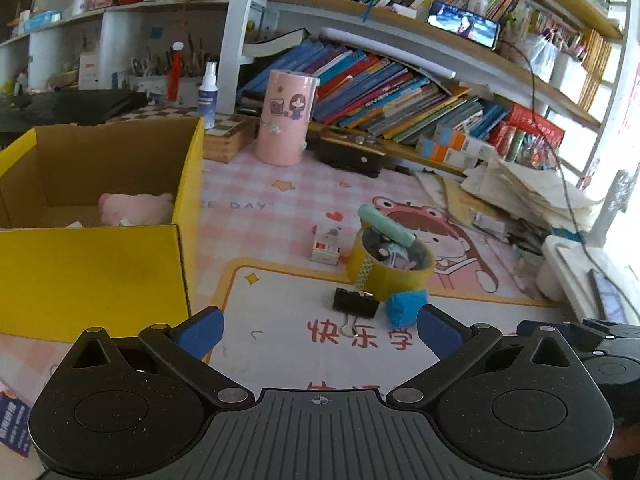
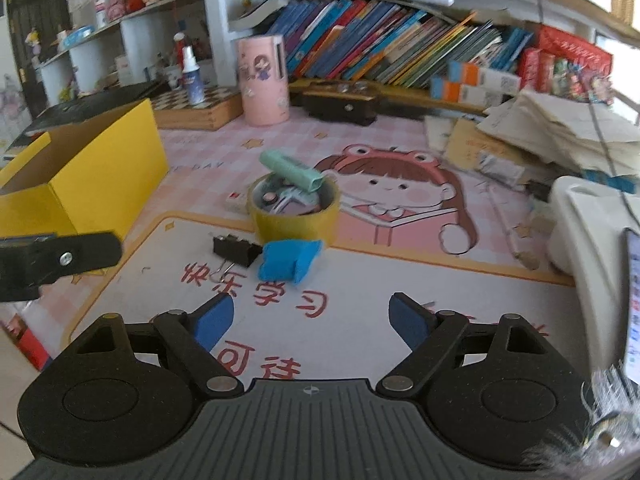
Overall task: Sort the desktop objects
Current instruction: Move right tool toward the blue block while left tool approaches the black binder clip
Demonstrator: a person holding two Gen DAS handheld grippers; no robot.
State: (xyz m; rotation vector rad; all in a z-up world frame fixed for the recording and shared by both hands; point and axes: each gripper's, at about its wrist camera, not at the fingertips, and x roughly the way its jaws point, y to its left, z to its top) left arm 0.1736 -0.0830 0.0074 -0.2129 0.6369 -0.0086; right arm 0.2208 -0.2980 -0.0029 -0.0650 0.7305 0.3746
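Note:
My left gripper (image 1: pixel 319 330) is open and empty, low over the desk mat, just short of a black binder clip (image 1: pixel 355 303) and a blue sponge block (image 1: pixel 407 307). Behind them stands a yellow tape roll (image 1: pixel 390 270) with small items inside and a mint green tube (image 1: pixel 385 225) across its top. A small white box (image 1: pixel 326 249) lies to its left. The yellow cardboard box (image 1: pixel 96 272) at left holds a pink plush (image 1: pixel 136 208). My right gripper (image 2: pixel 311 320) is open and empty, short of the blue sponge block (image 2: pixel 289 259), binder clip (image 2: pixel 236 250) and tape roll (image 2: pixel 294 216).
A pink cylinder holder (image 1: pixel 285 118) and a spray bottle (image 1: pixel 207 94) stand at the back. Leaning books (image 1: pixel 380 96) fill the shelf. A paper stack (image 1: pixel 528 188) and a white device (image 1: pixel 576 268) sit at right. The left gripper's side (image 2: pixel 56 258) shows in the right wrist view.

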